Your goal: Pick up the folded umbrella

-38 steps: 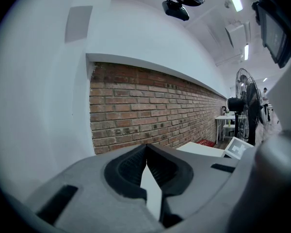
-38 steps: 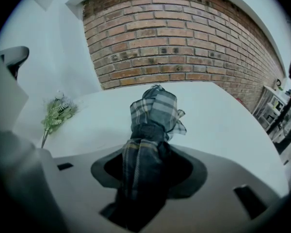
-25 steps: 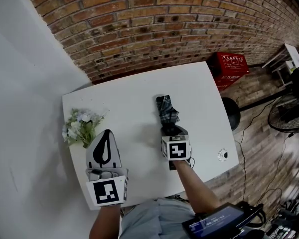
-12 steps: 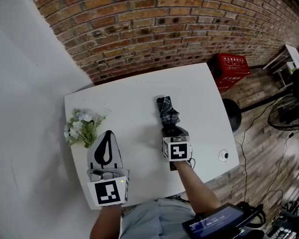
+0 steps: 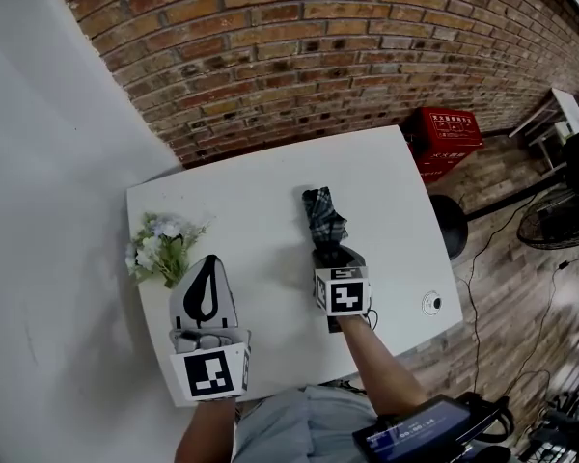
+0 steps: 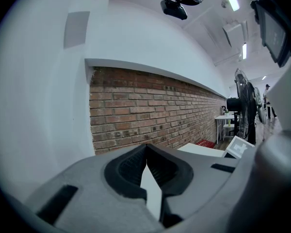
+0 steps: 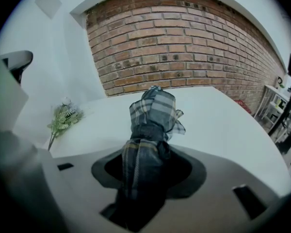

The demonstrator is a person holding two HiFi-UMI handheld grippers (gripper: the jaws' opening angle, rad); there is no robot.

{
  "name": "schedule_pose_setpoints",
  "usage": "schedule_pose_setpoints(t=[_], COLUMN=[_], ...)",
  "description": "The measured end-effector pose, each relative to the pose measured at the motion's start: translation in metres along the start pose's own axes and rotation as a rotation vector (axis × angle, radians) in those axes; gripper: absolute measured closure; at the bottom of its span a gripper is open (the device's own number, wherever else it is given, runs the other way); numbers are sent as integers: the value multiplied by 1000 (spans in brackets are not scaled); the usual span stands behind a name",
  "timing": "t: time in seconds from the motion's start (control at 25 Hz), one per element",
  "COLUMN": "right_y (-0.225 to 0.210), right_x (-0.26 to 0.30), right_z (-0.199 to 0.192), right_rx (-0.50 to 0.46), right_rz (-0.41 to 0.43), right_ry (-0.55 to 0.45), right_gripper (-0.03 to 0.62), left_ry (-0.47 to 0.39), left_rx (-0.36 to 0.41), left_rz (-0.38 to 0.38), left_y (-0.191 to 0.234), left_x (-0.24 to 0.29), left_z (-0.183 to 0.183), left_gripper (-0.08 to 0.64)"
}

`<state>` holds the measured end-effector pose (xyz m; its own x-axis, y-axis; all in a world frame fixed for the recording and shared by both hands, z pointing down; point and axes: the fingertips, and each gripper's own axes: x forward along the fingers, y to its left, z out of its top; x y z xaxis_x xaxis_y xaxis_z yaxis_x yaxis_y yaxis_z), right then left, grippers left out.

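Note:
The folded umbrella (image 5: 322, 218) is a dark plaid bundle lying lengthwise on the white table (image 5: 251, 201), its far end toward the brick wall. My right gripper (image 5: 336, 255) is shut on its near end; in the right gripper view the umbrella (image 7: 148, 140) fills the gap between the jaws and sticks out ahead. My left gripper (image 5: 204, 294) hovers over the table's near left part, its jaws together and nothing in them. In the left gripper view the left gripper (image 6: 146, 171) points almost level at the wall.
A small bunch of artificial flowers (image 5: 158, 247) lies at the table's left edge, also seen as flowers (image 7: 63, 118) in the right gripper view. A round white object (image 5: 432, 302) sits near the right front corner. A red crate (image 5: 446, 133) and a black stool (image 5: 449, 220) stand beside the table.

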<state>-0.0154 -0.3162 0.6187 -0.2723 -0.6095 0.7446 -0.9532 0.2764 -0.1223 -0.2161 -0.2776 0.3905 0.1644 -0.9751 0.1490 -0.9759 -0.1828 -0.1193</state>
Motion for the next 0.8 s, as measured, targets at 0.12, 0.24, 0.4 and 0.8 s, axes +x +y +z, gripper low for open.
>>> schedule_pose_setpoints(t=[0.12,0.24,0.4,0.8], right_y=[1,3,4,9], right_x=[-4,-8,-16,-37], right_z=[4,8,15,35], right_rx=[-8,-13,-25,-51], right_rz=[1,2,3,7], right_ry=[-17,-33,-56,-120], right_gripper=[400,401,402,402], left_ry=[-3,-8,-14,-34], left_rx=[1,1,2,4], left_rz=[1,2,2,-3], left_y=[-1,-1,-3,-7], left_x=[-2,-5,-8,-15], left_z=[1,2,6,15], left_gripper=[552,552,552,552])
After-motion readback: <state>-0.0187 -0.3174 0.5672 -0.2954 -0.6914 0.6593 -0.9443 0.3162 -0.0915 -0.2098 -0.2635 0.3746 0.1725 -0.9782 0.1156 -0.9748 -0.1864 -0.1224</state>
